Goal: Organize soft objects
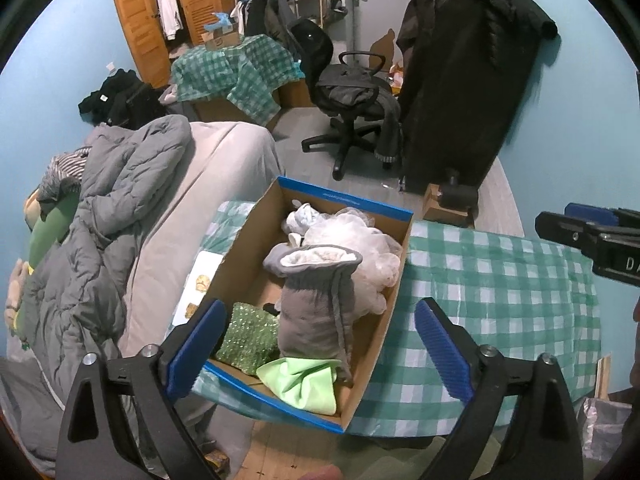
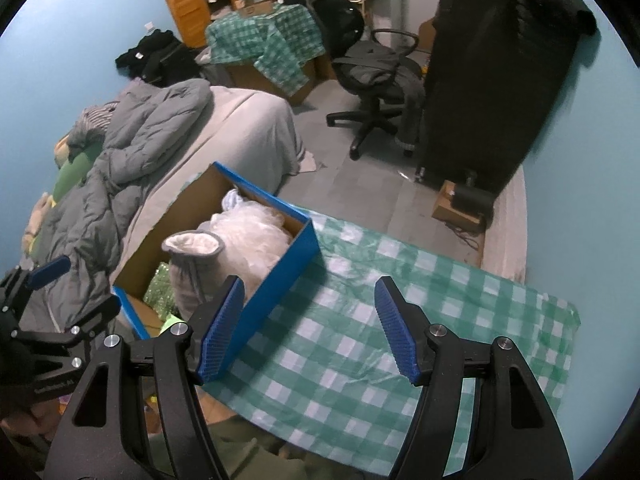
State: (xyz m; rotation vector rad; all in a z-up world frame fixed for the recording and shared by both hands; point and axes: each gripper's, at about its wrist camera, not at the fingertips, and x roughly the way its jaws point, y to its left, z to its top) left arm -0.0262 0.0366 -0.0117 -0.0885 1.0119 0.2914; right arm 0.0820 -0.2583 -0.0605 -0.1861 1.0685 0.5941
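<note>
table point(image 1: 500, 280): green-check cloth, bare on the right side, nothing soft left out there afaict
box point(image 1: 394, 276): on table's left end, next to the bed, long axis running away from the grippers
bag point(image 1: 316, 312): grey pouch upright in box, near end, mesh point(image 1: 352, 240) behind it
left gripper point(image 1: 320, 344): jaws wide, empty, right above box w/ bag straight ahead & below, so nearer
right gripper point(image 2: 310, 328): half open, empty, over bare cloth, box off to its left
</note>
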